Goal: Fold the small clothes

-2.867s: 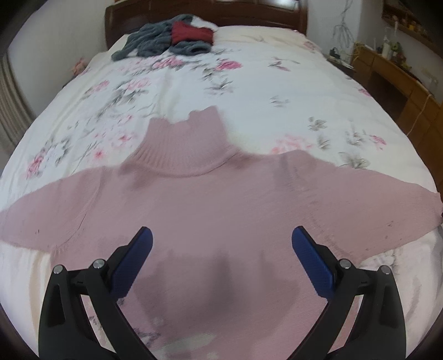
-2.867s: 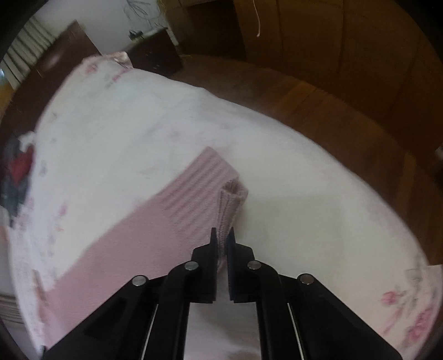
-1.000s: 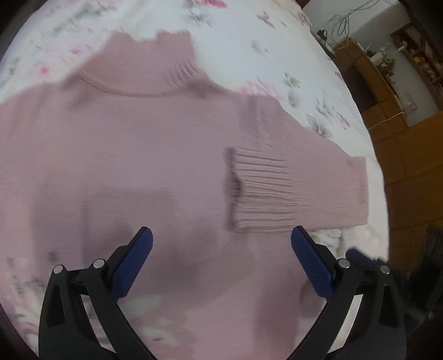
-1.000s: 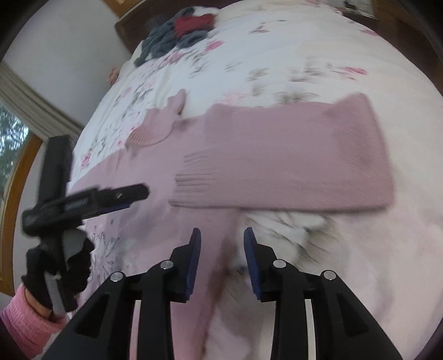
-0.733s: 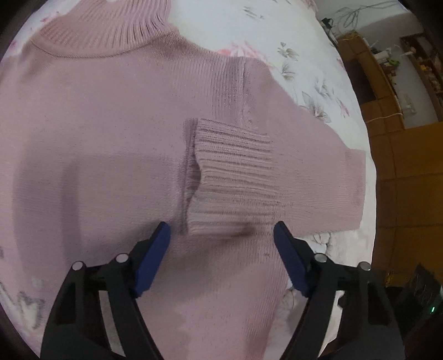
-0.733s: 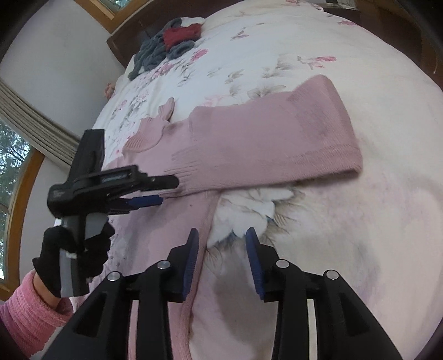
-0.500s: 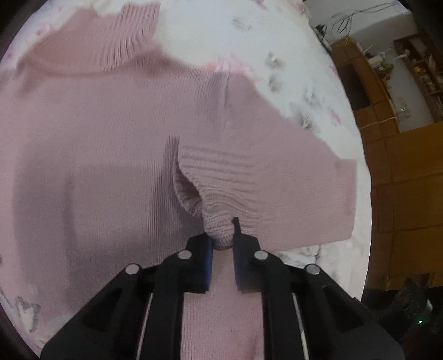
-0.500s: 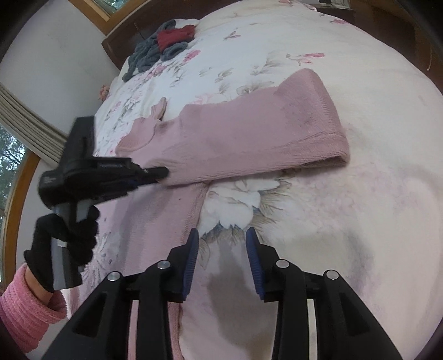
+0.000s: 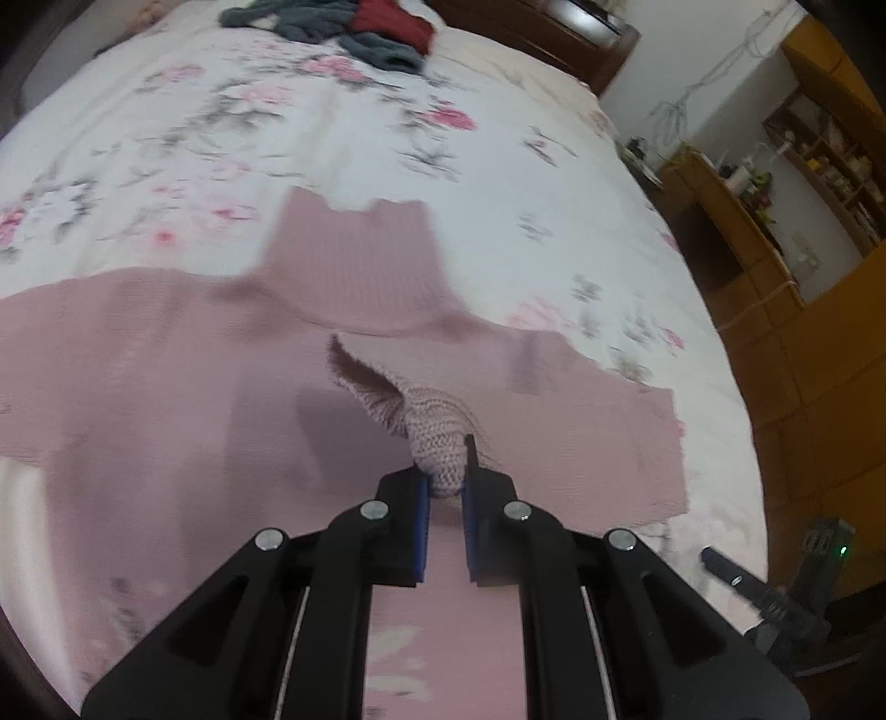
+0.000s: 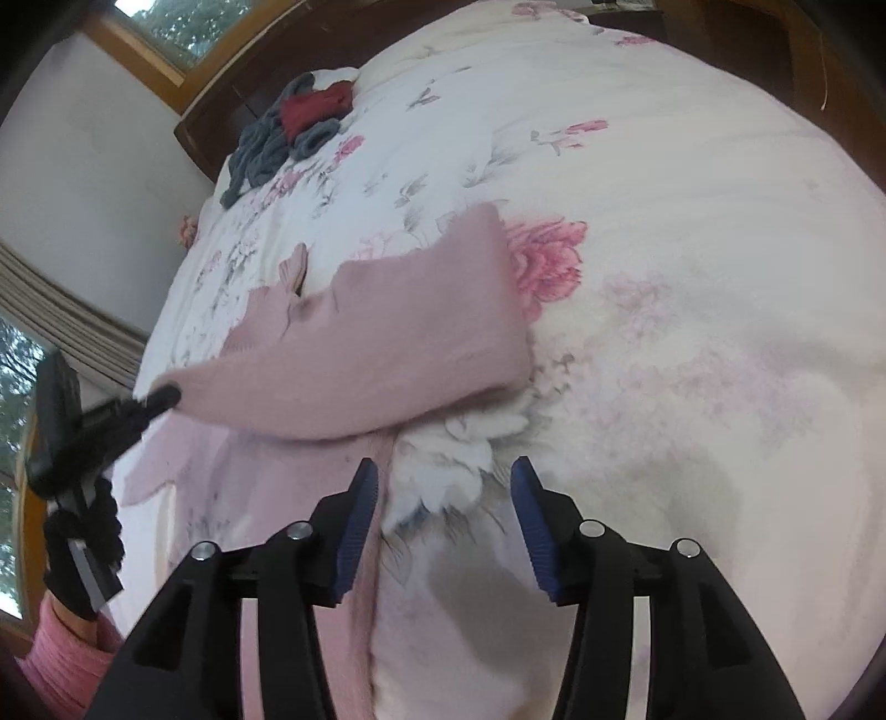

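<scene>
- The pink sweater (image 9: 166, 387) lay spread flat on the floral bedspread (image 9: 332, 138), its ribbed turtleneck collar (image 9: 354, 266) pointing toward the headboard (image 9: 554, 33).
- The left gripper (image 9: 446, 487) had its jaws drawn nearly together, pinching the ribbed cuff (image 9: 437, 437) of the sweater's sleeve; the cuff stood lifted off the sweater body, bunched into a peak between the blue pads (image 9: 423, 520).
- That sleeve (image 10: 387, 343) was folded back across the chest, and in the right wrist view it ran as a broad pink band from its fold at the bed's outer side toward the left gripper (image 10: 160, 396).
- The right gripper (image 10: 443, 482) hung over the bedspread with its jaws apart and nothing between them; the sweater's side edge (image 10: 382, 471) lay just beside its left finger, and a white flower print showed in the gap.
- A gloved hand (image 10: 83, 543) with a pink sleeve cuff (image 10: 61, 653) held the left gripper's handle at the edge of the right wrist view.
- A heap of grey and red clothes (image 9: 354, 27) sat far up the bed by the headboard, well apart from the sweater.
- Wooden furniture (image 9: 736, 232) stood beside the bed; nothing lay between either gripper and the sweater.
</scene>
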`<state>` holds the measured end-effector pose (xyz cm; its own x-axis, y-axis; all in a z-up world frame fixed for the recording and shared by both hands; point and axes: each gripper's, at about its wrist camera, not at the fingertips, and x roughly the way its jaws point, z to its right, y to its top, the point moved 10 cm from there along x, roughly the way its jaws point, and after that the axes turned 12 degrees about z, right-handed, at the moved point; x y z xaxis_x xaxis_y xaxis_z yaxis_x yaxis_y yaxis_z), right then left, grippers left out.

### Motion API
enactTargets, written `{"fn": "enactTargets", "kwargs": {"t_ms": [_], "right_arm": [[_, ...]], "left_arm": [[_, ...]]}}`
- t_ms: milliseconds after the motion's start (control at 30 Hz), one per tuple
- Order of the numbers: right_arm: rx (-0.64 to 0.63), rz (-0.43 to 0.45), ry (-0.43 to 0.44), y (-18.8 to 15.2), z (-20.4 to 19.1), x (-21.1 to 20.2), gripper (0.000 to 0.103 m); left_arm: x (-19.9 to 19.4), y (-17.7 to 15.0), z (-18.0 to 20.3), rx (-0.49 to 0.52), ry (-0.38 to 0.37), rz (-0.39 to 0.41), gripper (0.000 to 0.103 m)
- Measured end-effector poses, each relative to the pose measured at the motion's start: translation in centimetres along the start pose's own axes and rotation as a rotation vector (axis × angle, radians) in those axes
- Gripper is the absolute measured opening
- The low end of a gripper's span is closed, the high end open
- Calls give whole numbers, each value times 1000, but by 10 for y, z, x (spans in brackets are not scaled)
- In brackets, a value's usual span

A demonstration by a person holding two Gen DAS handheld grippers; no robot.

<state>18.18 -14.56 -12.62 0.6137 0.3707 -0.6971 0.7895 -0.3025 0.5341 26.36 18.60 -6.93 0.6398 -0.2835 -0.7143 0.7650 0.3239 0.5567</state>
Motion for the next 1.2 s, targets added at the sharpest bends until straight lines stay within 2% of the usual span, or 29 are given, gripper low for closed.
{"fn": "enactTargets", "kwargs": {"t_ms": [300, 400, 433, 467, 633, 733, 833, 867, 1000, 1067, 1200], "right_arm": [[60, -75, 49, 16, -24, 60, 54], [33, -103, 24, 12, -33, 78, 54], [19, -111, 20, 10, -37, 82, 49], [7, -125, 21, 7, -41, 89, 45], [-52, -138, -33, -2, -44, 98, 44], [-65, -169, -61, -10, -38, 104, 44], [-60, -178, -54, -13, -37, 102, 44], [-66, -170, -46, -11, -39, 97, 44], [-105, -96, -22, 10, -52, 61, 44], [-109, -73, 9, 22, -66, 52, 47], [-135, -103, 29, 23, -96, 67, 47]], "left_arm": [[-27, 24, -105, -74, 155, 65, 8], [-26, 25, -132, -103, 193, 68, 8], [-24, 24, -142, -105, 218, 67, 8], [-22, 21, -153, -113, 238, 63, 8], [-1, 0, -194, -165, 295, 1, 8], [14, -15, -207, -146, 329, -50, 10], [16, -19, -214, -154, 334, -61, 19], [12, -17, -215, -164, 333, -56, 25], [-19, 2, -213, -128, 359, 15, 32], [-32, 16, -196, -74, 337, 61, 50], [-24, 22, -147, 43, 269, 54, 55]]}}
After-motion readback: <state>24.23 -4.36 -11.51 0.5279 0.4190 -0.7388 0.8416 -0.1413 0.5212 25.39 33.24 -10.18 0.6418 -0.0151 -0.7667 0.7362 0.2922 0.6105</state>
